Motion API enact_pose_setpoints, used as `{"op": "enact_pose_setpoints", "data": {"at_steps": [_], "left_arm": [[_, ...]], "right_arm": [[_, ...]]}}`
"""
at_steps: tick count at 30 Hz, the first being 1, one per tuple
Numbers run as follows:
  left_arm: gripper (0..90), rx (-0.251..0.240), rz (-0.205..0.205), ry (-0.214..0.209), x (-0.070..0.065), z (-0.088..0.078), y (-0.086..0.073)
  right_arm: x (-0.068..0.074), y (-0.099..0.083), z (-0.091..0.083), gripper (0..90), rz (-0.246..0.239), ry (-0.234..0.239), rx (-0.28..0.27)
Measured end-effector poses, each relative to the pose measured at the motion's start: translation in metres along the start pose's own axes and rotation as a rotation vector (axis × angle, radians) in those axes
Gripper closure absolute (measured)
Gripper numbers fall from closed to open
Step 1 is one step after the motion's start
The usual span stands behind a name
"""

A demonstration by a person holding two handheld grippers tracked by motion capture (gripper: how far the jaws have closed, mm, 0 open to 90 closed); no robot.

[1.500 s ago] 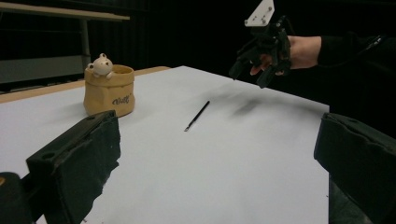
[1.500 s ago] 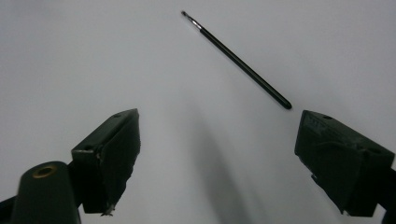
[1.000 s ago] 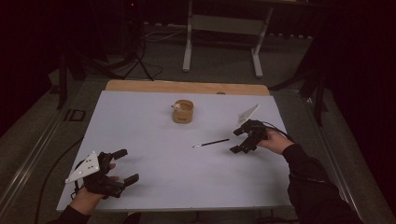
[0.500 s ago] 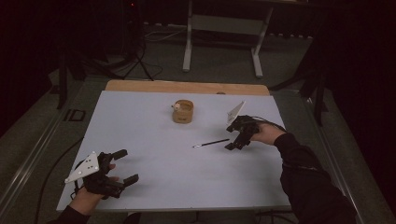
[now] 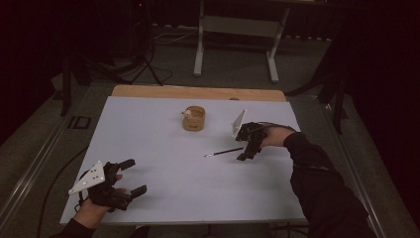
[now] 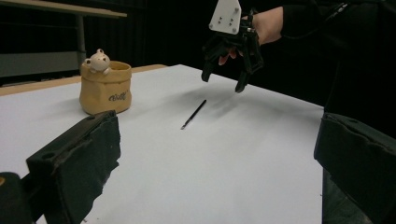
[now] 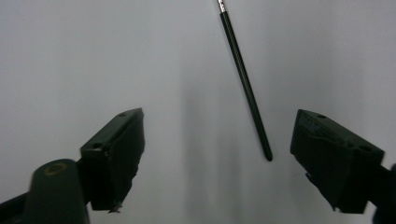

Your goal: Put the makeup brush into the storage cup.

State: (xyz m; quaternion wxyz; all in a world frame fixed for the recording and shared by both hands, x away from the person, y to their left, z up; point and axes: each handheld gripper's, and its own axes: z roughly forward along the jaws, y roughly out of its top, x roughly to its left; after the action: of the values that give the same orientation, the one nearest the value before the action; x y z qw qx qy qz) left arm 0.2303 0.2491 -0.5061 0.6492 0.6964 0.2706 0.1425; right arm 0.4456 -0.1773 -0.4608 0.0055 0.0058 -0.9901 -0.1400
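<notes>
High view: the thin black brush (image 5: 224, 152) was seen lying flat on the white table (image 5: 163, 198), its near end just beside the right gripper (image 5: 248, 148), while the left gripper (image 5: 132, 176) was held at the near left edge, jaws spread and empty. Left gripper view: the brush (image 6: 194, 114) was shown right of the bear pot (image 6: 104, 87), below the right gripper (image 6: 224, 80). Right gripper view: the brush (image 7: 244, 84) was seen between the spread jaws, untouched, after they had been closing slightly.

Thin black brush (image 5: 224, 152): slender straight stick, pale tip toward left, lying flat on white counter (image 5: 158, 148), right of frame centre, slanting slightly up to right, ungripped
</notes>
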Motion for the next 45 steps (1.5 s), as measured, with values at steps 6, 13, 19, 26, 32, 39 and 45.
{"op": "enact_pose_setpoints", "data": {"at_steps": [6,13,19,26,32,39,45], "left_arm": [[1.0,-0.001,0.0,-0.001,0.0,0.0,0.0],[1.0,-0.004,-0.004,-0.002,0.0,-0.001,0.0],[1.0,-0.005,-0.01,-0.002,0.0,-0.001,0.0],[1.0,-0.004,-0.012,-0.003,0.001,-0.001,0.0],[1.0,-0.001,-0.011,-0.004,0.001,-0.001,-0.001],[1.0,-0.002,-0.013,-0.006,0.001,-0.001,-0.001],[1.0,-0.002,-0.011,-0.007,0.001,-0.001,-0.001]], "right_arm": [[-0.005,0.005,-0.002,20.6,-0.011,0.011,-0.014],[-0.009,0.019,0.0,17.1,-0.027,0.015,0.063],[-0.01,0.03,0.003,16.0,-0.069,0.01,0.09],[-0.001,0.044,0.009,28.6,-0.215,-0.024,0.059],[0.002,0.053,0.015,41.5,-0.281,-0.016,0.048],[0.001,0.055,0.024,52.0,-0.325,0.001,0.098],[-0.004,0.057,0.034,63.7,-0.353,-0.03,0.124]]}}
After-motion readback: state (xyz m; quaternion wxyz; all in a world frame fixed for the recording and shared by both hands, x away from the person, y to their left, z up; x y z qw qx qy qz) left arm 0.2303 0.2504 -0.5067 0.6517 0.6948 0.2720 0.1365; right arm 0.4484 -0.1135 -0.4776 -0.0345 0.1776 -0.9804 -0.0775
